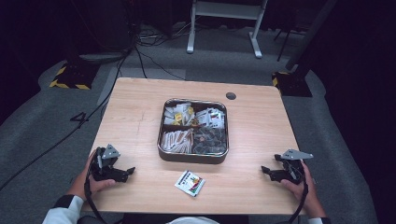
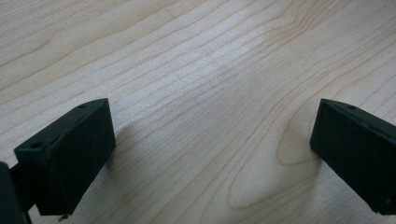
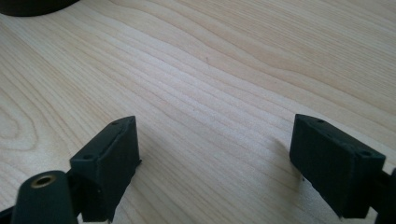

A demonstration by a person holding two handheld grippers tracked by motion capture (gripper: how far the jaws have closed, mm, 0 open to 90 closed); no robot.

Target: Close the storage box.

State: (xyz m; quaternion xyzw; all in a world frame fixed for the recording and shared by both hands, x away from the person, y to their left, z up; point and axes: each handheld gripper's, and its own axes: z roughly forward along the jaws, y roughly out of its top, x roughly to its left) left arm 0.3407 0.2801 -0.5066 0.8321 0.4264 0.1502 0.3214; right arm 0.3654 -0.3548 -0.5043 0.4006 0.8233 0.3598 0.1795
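Observation:
A metal tray (image 1: 193, 157) with four compartments sits mid-table, holding several packets: white and yellow ones at the back, brown sticks front left, dark ones front right. One colourful sachet (image 1: 189, 183) lies on the table in front of the tray. My left gripper (image 1: 130, 171) rests on the table's front left, held in a hand, jaws wide apart over bare wood (image 2: 205, 121). My right gripper (image 1: 264, 171) rests at the front right, also open over bare wood (image 3: 210, 121). Nothing lies between either pair of jaws.
The wooden table (image 1: 135, 112) has a dark round grommet (image 1: 230, 96) at the back right. Cables (image 1: 140, 51) run over the grey carpet behind it, and a white desk frame (image 1: 224, 28) stands farther back. A dark edge (image 3: 32, 5) shows in the right gripper view.

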